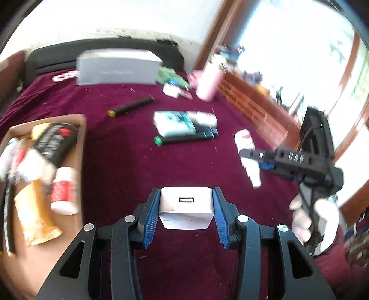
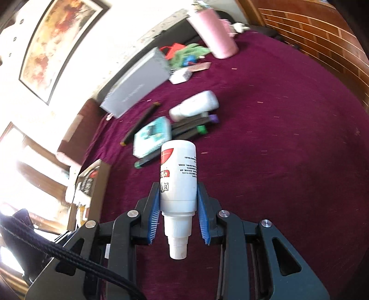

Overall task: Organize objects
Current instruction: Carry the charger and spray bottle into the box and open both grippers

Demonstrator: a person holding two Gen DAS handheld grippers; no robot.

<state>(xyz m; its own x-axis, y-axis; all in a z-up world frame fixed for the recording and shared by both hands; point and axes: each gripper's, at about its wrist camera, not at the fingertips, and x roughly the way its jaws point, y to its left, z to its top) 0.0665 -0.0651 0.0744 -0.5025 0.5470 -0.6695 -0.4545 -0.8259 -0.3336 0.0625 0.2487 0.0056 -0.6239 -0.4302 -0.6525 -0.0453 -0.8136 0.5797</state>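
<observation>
Bright window (image 1: 288, 46), framed painting (image 2: 60, 43), white wall (image 1: 138, 16).

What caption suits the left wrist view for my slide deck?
Left gripper clamps a white USB charger above the maroon cloth, beside a cardboard box of sorted items.

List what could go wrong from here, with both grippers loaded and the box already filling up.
1. The cardboard box looks crowded; the white USB charger in the left gripper may land on the red-labelled bottle.
2. The right gripper grips the white spray bottle near its neck, so it might tilt or slip.
</observation>
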